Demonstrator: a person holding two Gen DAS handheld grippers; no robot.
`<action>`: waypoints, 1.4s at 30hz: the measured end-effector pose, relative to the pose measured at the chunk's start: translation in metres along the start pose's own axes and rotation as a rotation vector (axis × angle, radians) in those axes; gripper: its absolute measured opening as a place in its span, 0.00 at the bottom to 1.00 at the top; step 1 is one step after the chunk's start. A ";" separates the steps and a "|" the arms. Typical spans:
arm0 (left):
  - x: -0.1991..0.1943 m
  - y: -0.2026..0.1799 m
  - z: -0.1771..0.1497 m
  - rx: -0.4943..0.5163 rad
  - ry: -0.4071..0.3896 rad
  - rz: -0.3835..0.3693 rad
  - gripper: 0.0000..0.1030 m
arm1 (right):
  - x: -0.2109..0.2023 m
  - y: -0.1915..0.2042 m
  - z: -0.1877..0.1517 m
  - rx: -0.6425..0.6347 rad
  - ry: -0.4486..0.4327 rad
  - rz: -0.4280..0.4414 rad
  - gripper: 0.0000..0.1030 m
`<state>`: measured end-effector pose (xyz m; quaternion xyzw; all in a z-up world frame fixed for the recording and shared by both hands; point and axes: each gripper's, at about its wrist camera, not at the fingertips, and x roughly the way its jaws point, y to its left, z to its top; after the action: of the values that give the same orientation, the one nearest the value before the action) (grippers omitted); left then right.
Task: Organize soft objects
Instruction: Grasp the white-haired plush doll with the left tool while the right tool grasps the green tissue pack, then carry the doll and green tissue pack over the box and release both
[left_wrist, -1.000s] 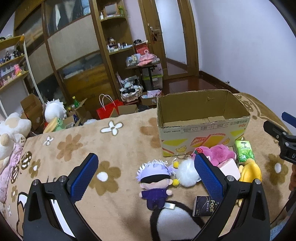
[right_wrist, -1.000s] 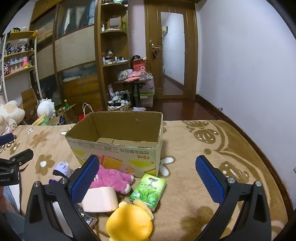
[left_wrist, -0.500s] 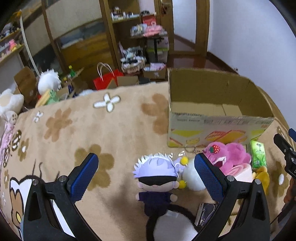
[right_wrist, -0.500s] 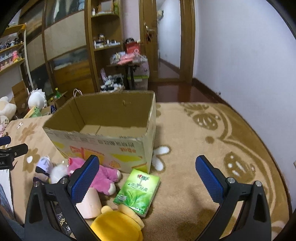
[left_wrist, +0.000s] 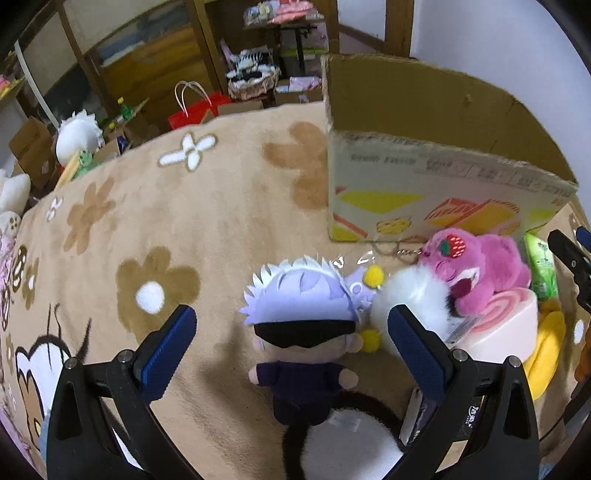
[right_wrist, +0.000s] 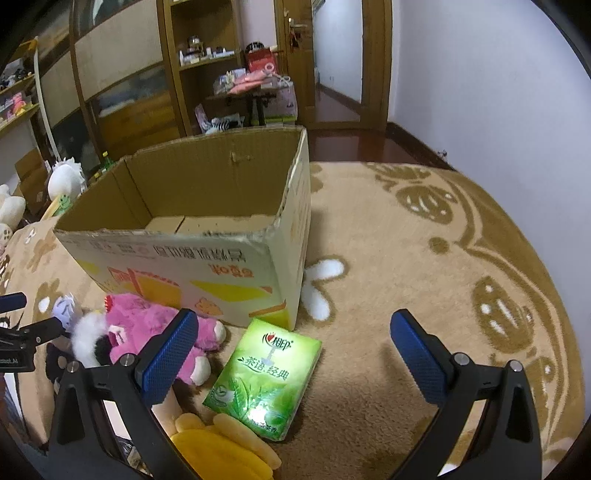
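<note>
Blue-padded left gripper (left_wrist: 291, 343) hovering over doll (left_wrist: 301, 332), jaws wide apart, straddling its white-haired head w/o touching. Lying face-up on blanket (left_wrist: 166, 229), doll just beside white pom-pom (left_wrist: 410, 299), which is pressing against pink plush (left_wrist: 480, 266). Sitting under the plush: pink-swirl cake toy (left_wrist: 506, 325); yellow plush (left_wrist: 546, 350) just beyond that. Black-and-white furry thing (left_wrist: 347, 443) lying partly under doll's legs, id unclear.

Right gripper (right_wrist: 291, 343) also gaping, holding nothing, hanging above bare blanket next to green tissue pack (right_wrist: 266, 376). Standing behind the pile: cardboard box (right_wrist: 184, 254), open-topped; only its flaps showing inside, so apparently nothing packed yet.

Judging step: starting the first pick, left side lining up on doll. Probably early in task, whole pile lying outside box.

Next move needing: lowering left jaws further so pads bracket doll's head or torso, then closing firmly enough to compress stuffing w/o slipping. Watching right pad: sitting close to pom-pom, so risking snagging its fluff or the keyring chain (left_wrist: 402, 251) near by. Then lifting clear and carrying over box's near wall, which is standing fairly tall. Right side seemingly free to take tissue pack or yellow plush.
</note>
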<state>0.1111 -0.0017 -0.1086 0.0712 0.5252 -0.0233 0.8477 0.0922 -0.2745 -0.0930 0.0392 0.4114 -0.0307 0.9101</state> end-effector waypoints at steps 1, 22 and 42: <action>0.003 0.001 0.001 -0.005 0.010 -0.002 0.99 | 0.003 0.000 -0.001 0.002 0.010 0.002 1.00; 0.026 0.004 -0.004 -0.046 0.102 -0.082 0.59 | 0.042 0.000 -0.020 0.067 0.207 0.122 0.59; -0.074 0.000 -0.006 -0.018 -0.319 -0.062 0.60 | -0.039 0.011 -0.007 0.091 -0.038 0.117 0.57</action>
<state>0.0728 -0.0030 -0.0455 0.0425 0.3858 -0.0559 0.9199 0.0622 -0.2618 -0.0679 0.1039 0.3890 0.0029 0.9153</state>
